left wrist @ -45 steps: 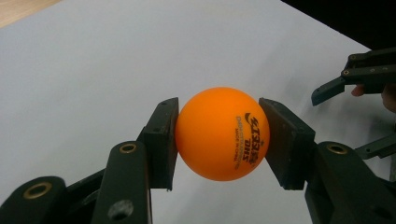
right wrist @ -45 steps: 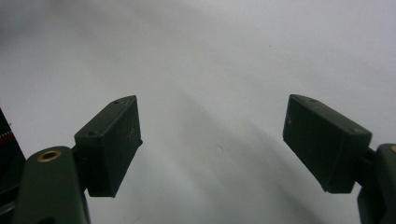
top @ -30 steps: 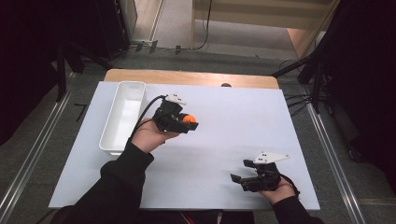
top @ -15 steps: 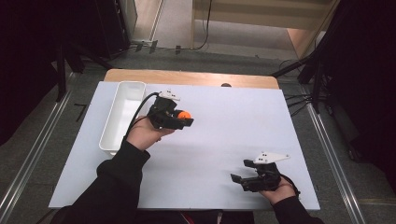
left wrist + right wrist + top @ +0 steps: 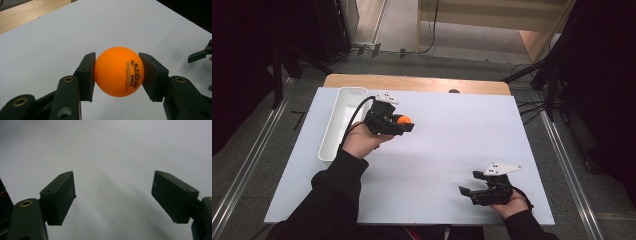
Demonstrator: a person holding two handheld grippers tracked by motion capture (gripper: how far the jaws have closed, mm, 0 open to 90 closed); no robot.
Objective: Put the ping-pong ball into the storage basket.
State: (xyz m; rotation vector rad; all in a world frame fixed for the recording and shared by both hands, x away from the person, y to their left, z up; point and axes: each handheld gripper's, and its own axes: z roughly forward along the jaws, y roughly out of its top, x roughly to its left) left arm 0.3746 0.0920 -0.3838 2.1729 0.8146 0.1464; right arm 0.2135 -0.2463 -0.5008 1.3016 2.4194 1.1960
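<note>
- Up close, left gripper (image 5: pixel 117 75) view: orange ball (image 5: pixel 119 71) w/ black print, clamped between both pads, above white board (image 5: pixel 62 32).
- High view: white tray (image 5: pixel 339 120) just left of left gripper.
- Right gripper (image 5: pixel 113 197): jaws wide apart, nothing between; near board's front edge.

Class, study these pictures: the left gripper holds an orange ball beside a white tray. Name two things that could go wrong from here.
1. The orange ball is round and smooth, and the left gripper pinches it only at two sides, so it might squirt out.
2. If dropped on the flat white table rather than inside the white tray, it would probably roll away.
</note>
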